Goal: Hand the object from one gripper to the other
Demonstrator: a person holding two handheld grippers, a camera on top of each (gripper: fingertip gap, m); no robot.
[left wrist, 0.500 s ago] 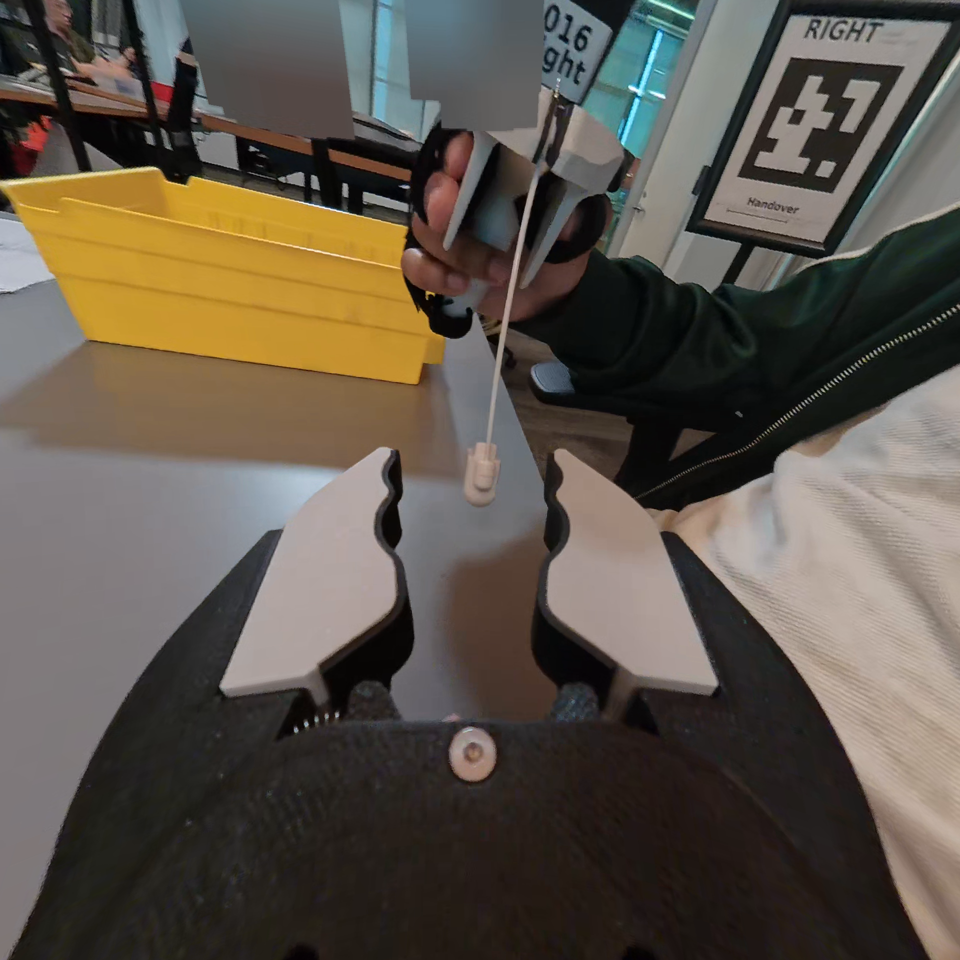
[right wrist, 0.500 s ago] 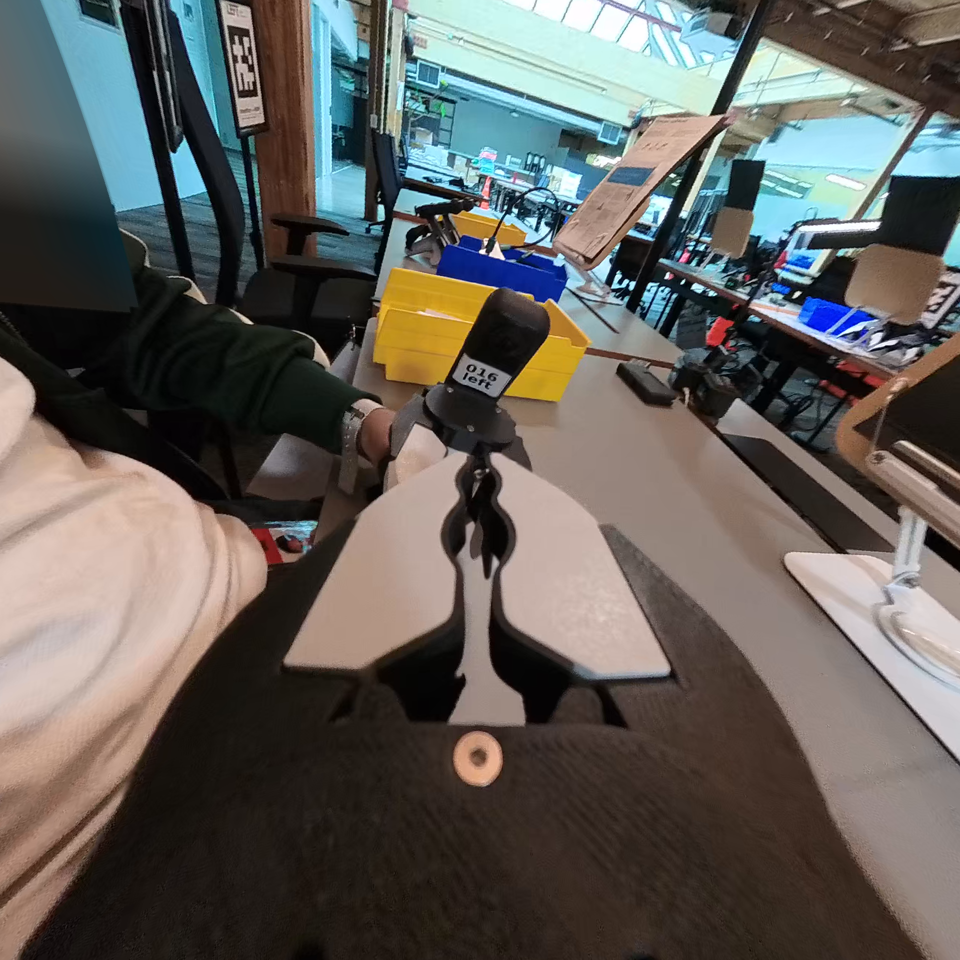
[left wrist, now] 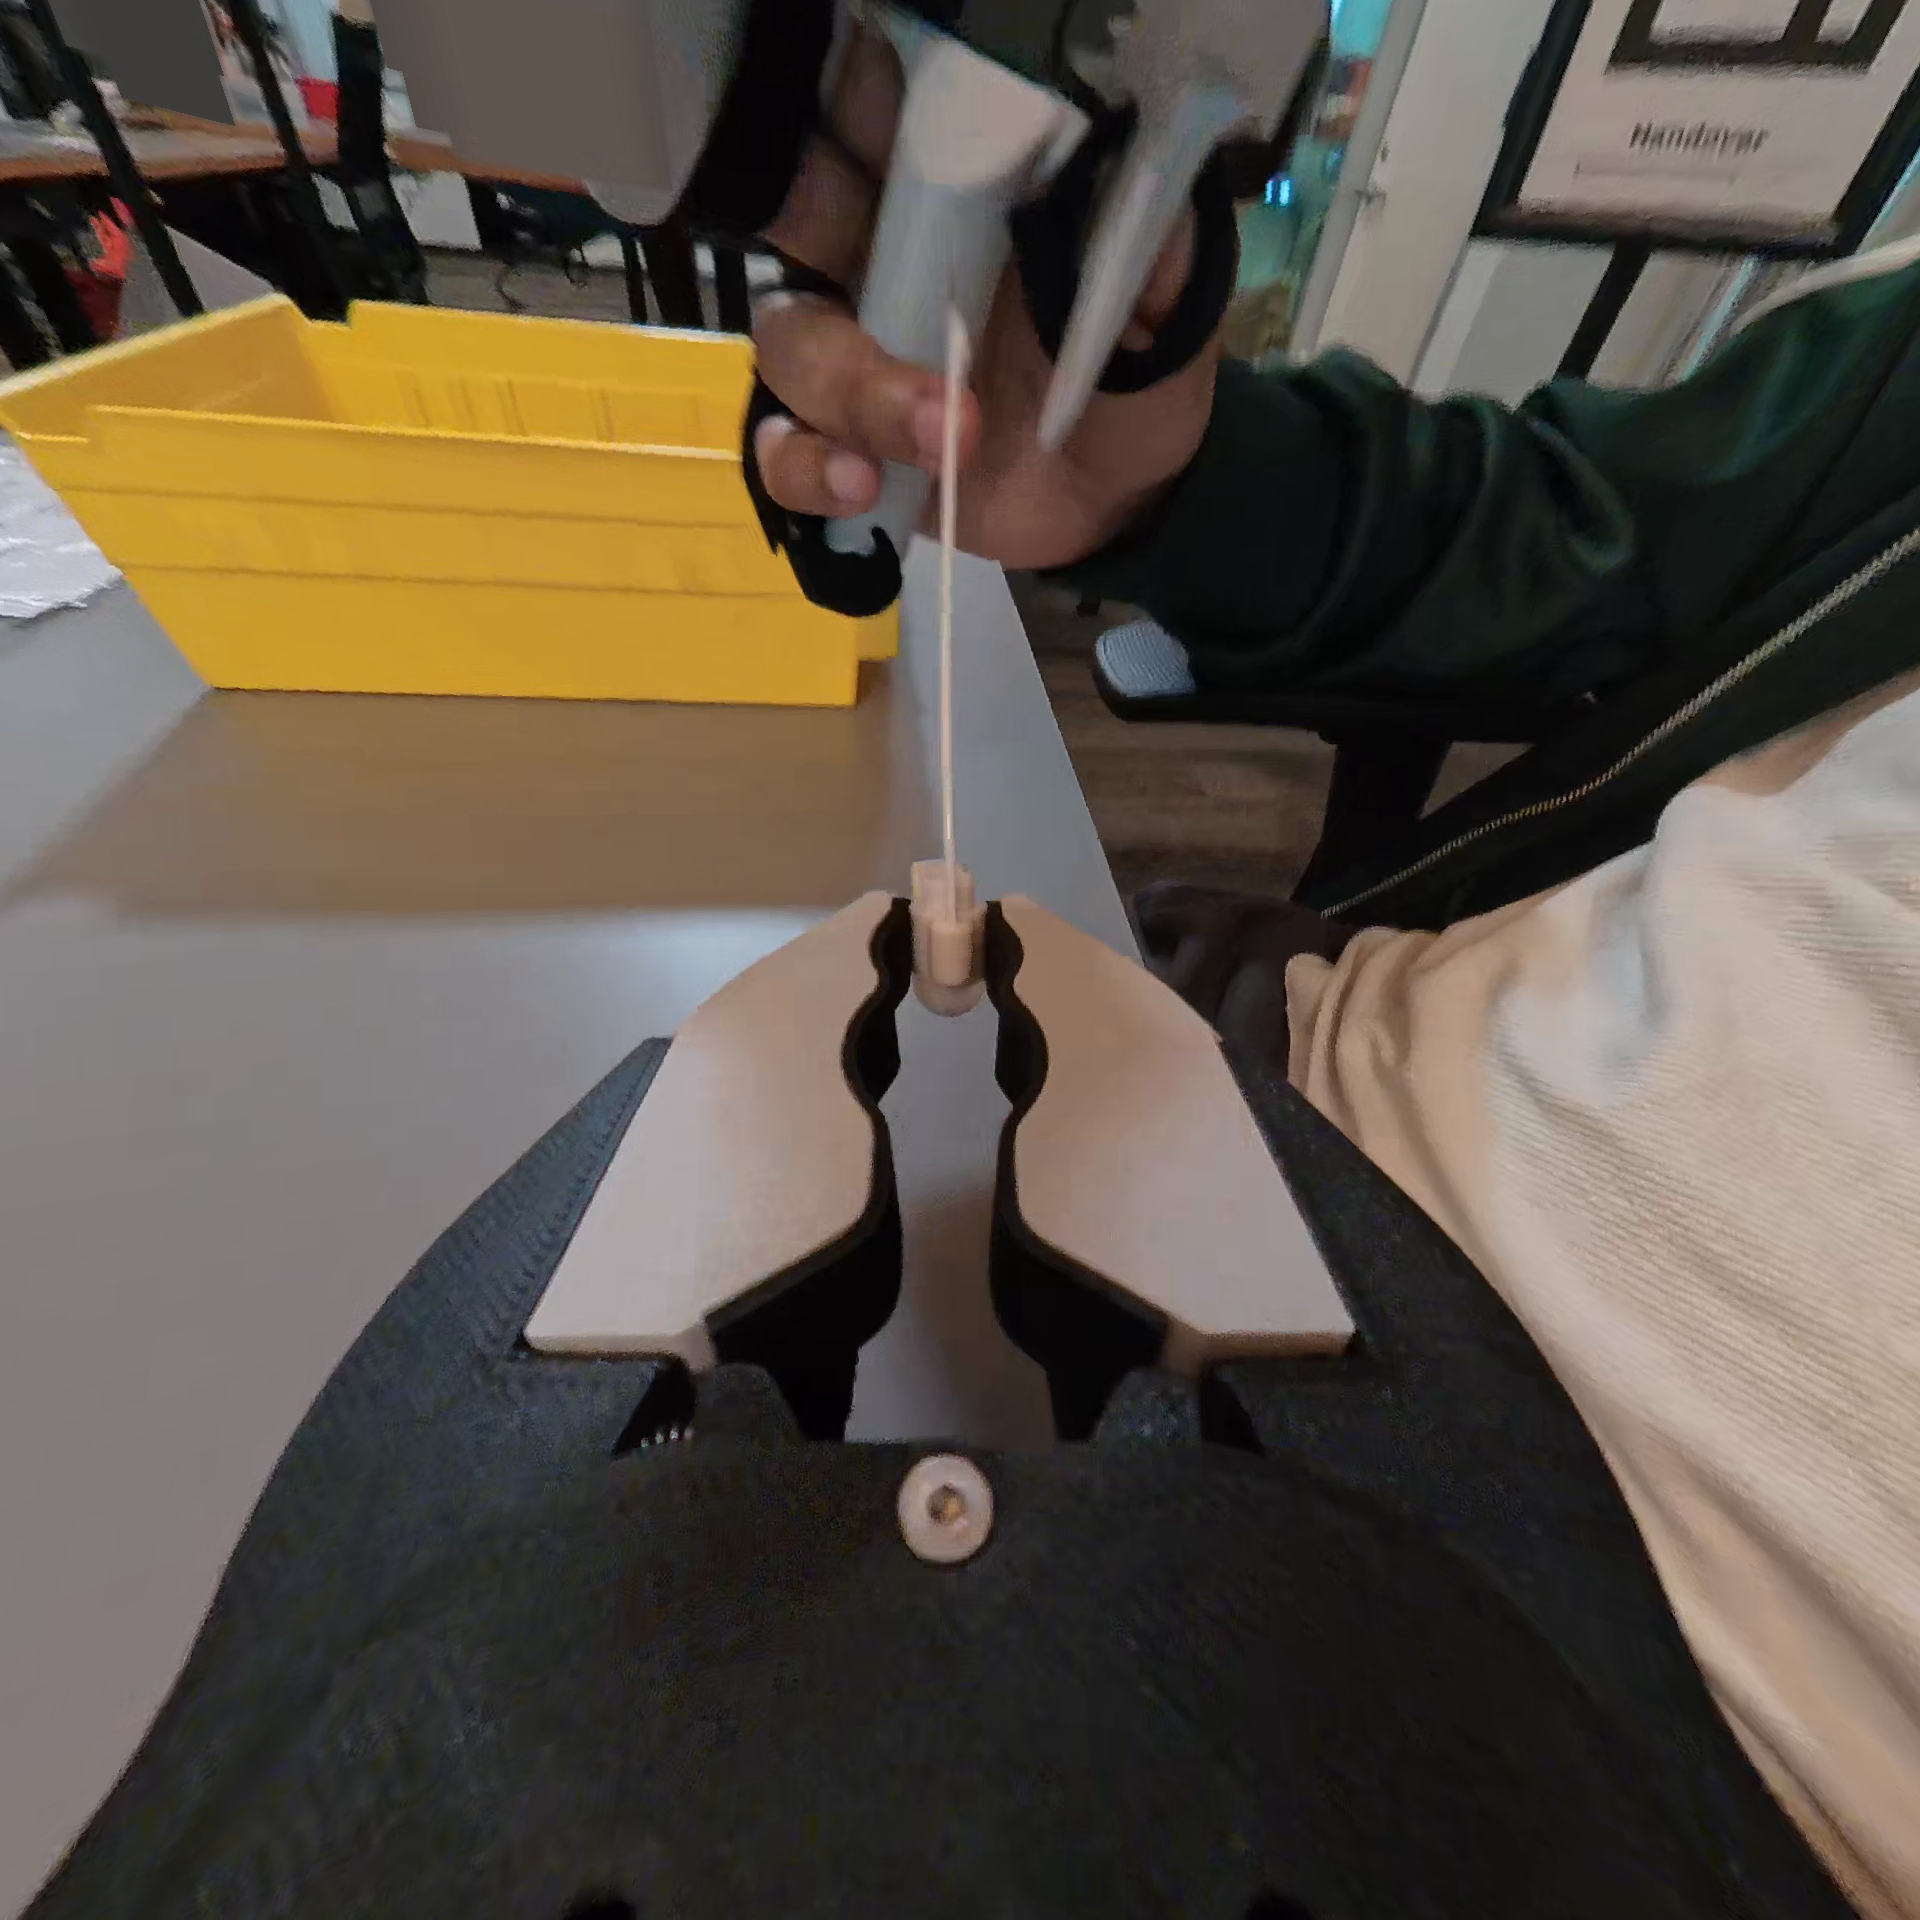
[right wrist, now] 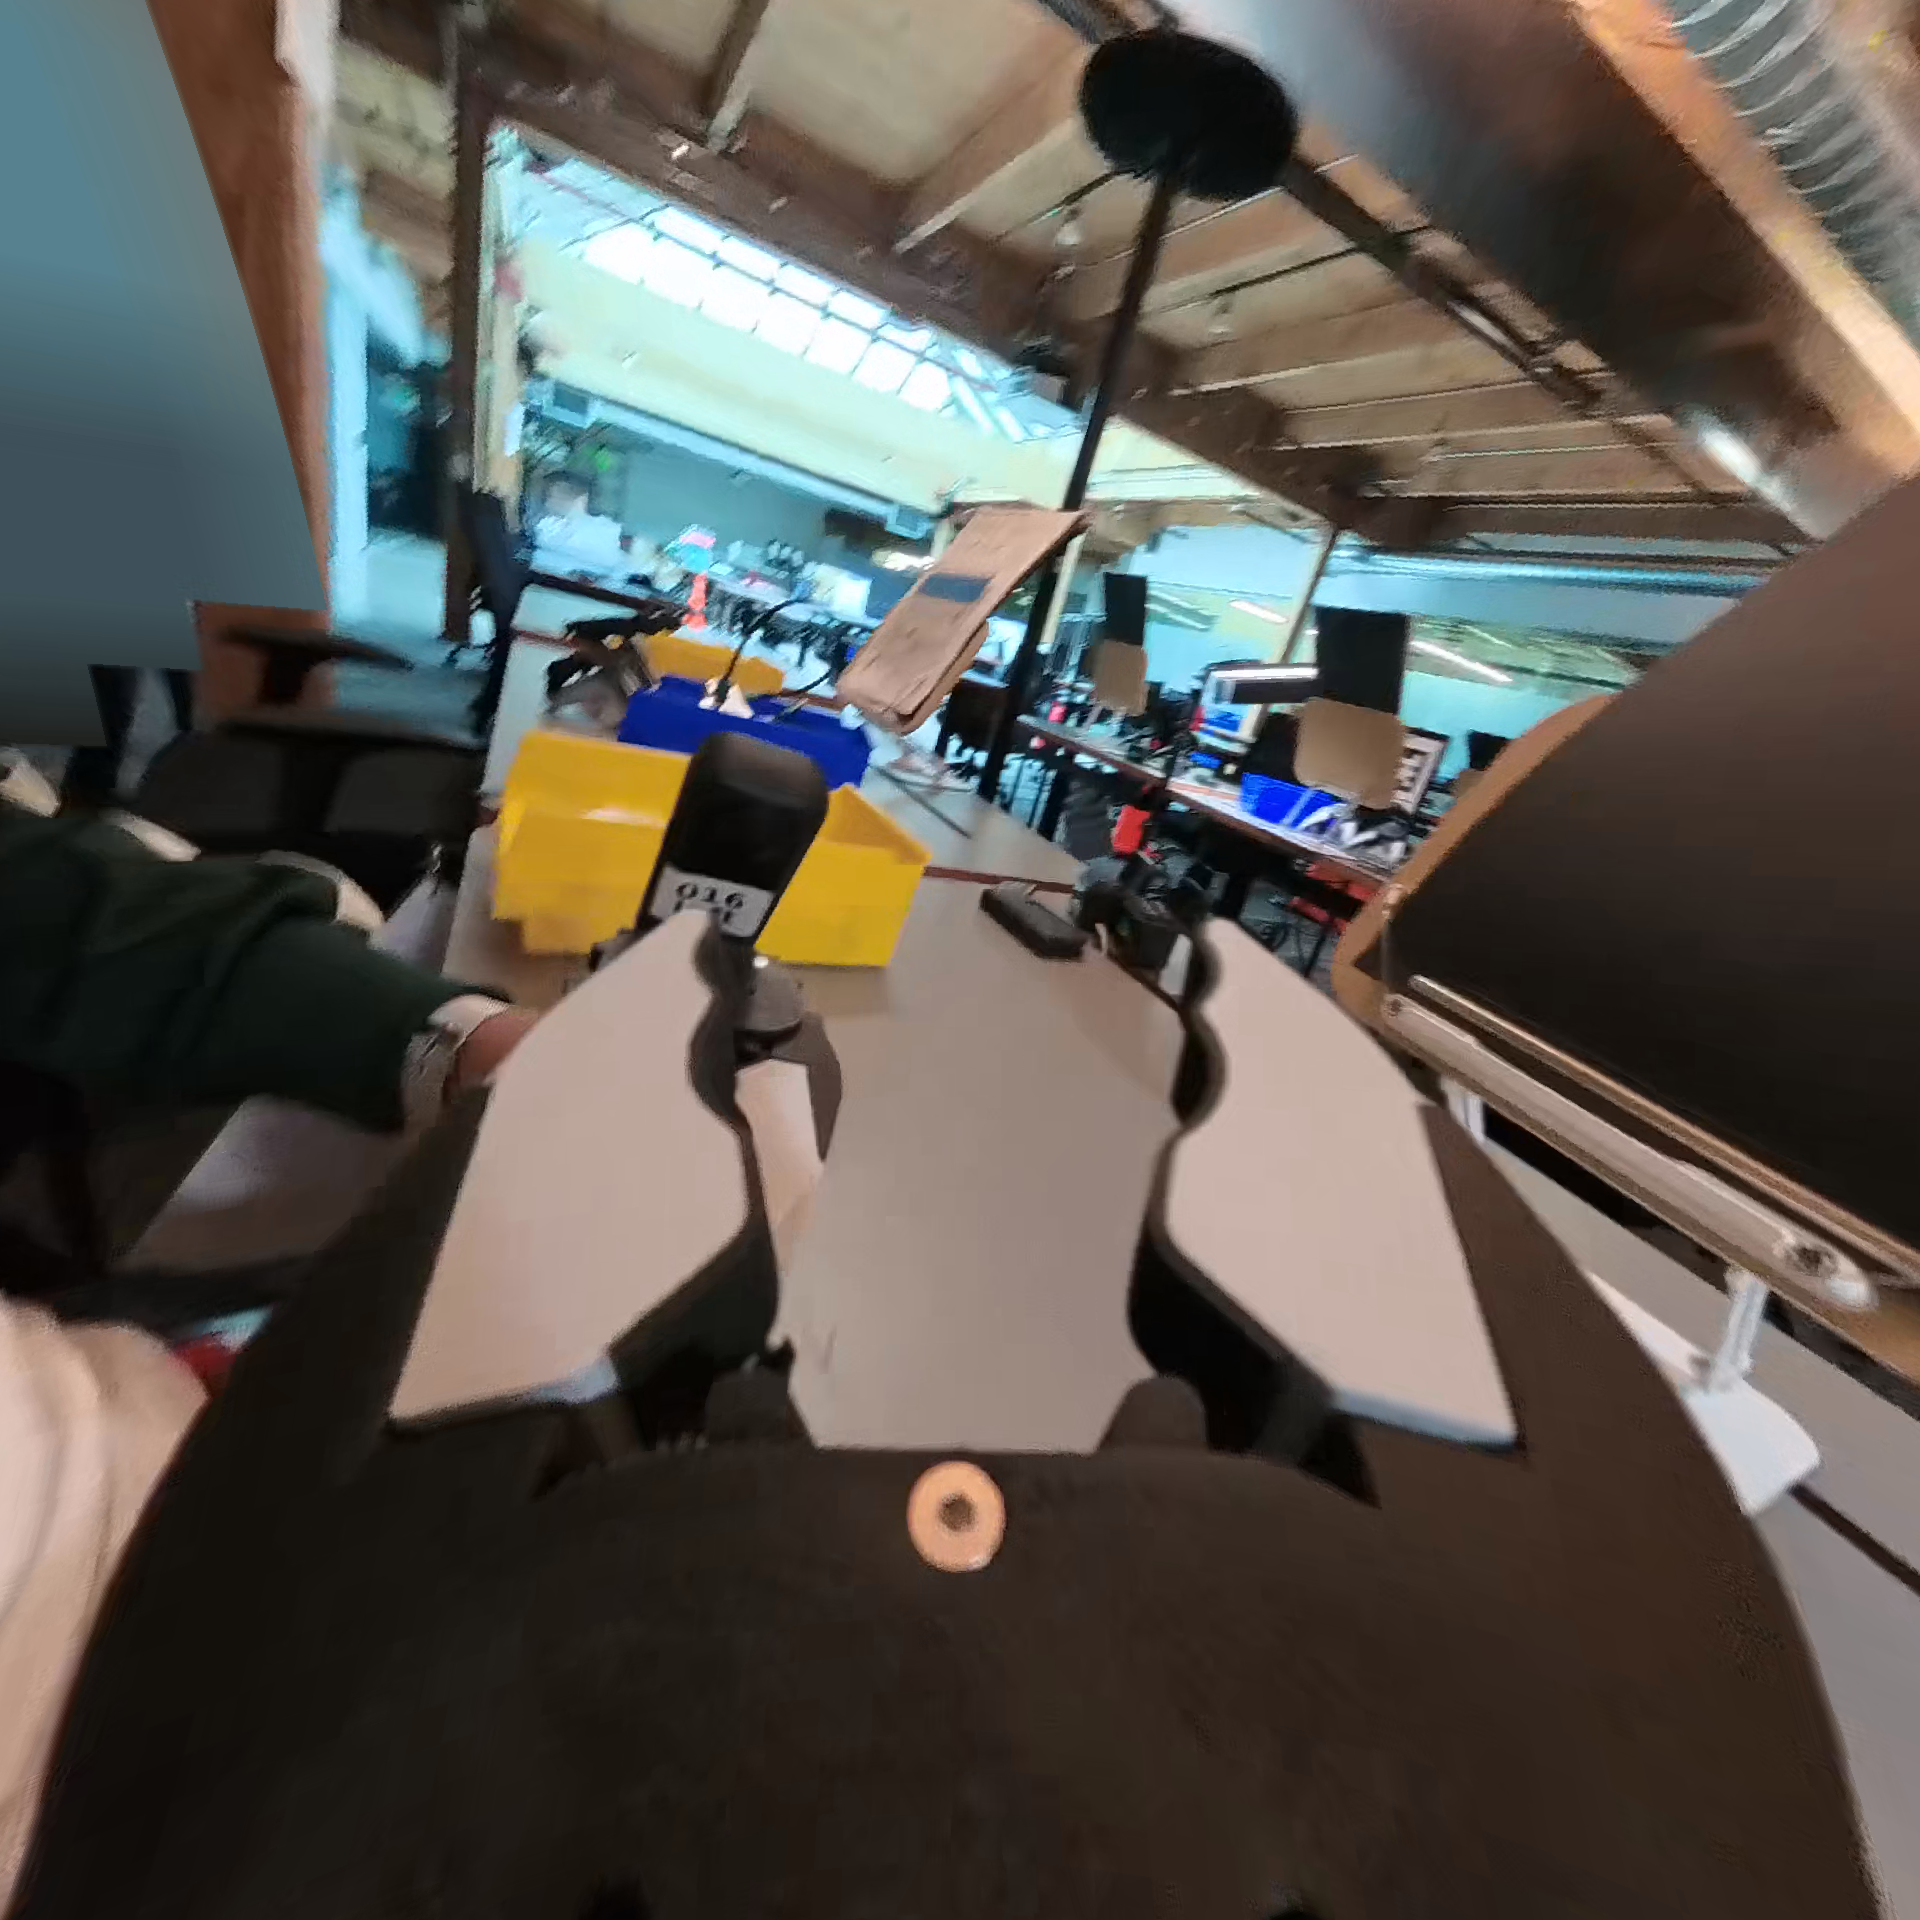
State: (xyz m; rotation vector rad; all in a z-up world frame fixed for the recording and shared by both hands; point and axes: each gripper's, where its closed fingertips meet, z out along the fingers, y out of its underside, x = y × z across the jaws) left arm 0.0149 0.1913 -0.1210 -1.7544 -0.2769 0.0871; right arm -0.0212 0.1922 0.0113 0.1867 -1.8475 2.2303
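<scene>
Two grippers: both in frame, over the grey table (left wrist: 364, 1039)
Left gripper (left wrist: 943, 940): lower centre of left wrist view, tips pinching the plug end of the white cable tie (left wrist: 943, 951)
Tie: thin strap runs straight up from the plug toward upper centre, crossing in front of the hand (left wrist: 935, 416) on the other tool; strap top is blurred
Right gripper (right wrist: 945, 997): fingers spread wide in its own view, only table showing between them; seen from the left wrist view it sits top centre, prongs apart, tie strap beside the left prong, contact can't be told
Left gripper in right wrist view: black handle with white label, centre left, partly behind the left finger (right wrist: 603, 1143)
Yellow bin (left wrist: 468, 540): upper left of left wrist view, on the table
Blue bin (right wrist: 748, 727): behind the yellow one, right wrist view
</scene>
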